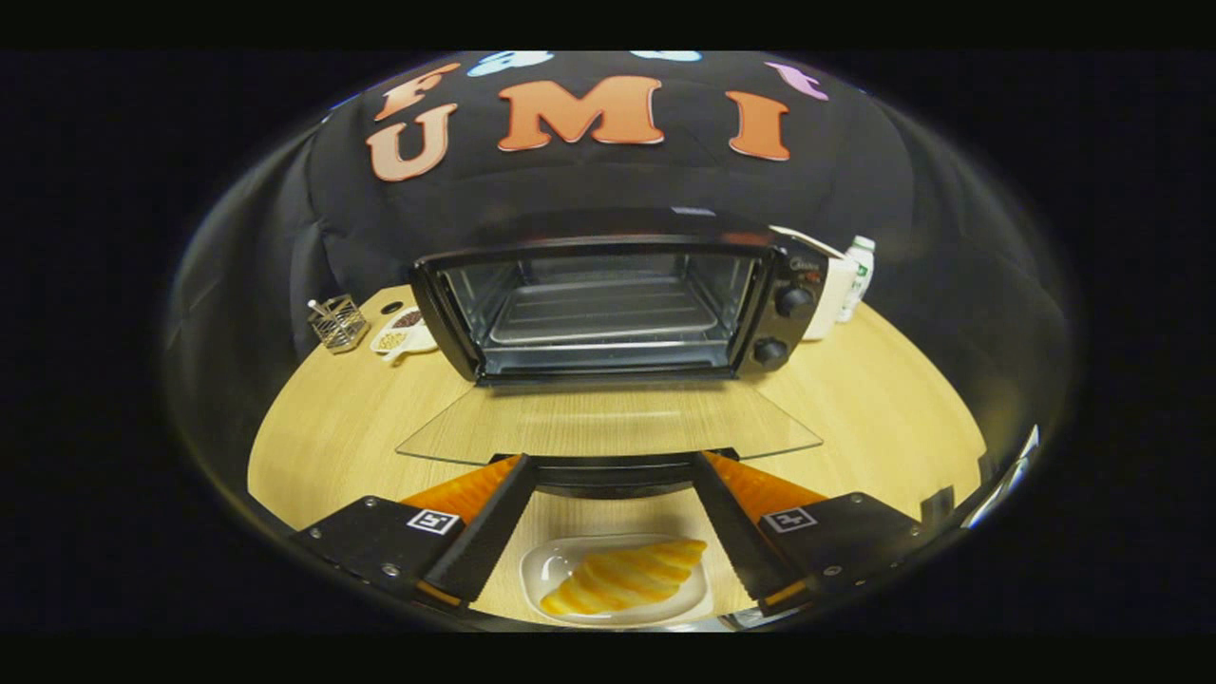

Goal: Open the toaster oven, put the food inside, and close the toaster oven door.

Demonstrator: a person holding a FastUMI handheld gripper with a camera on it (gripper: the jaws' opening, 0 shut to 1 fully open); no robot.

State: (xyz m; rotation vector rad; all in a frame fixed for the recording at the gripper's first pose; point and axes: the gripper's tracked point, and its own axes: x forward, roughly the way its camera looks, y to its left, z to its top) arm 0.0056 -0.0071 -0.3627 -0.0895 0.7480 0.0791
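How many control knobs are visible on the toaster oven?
2. Both sit on the panel to the right of the toaster oven cavity: the upper knob and the lower knob below it. The gripper is open.

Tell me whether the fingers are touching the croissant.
Apart. The gripper view shows the open fingers spread wide above the croissant on its plate, table visible between.

One toaster oven (608,304), one croissant (622,578), one plate (541,570), one bottle (858,271), two fingers (484,527).
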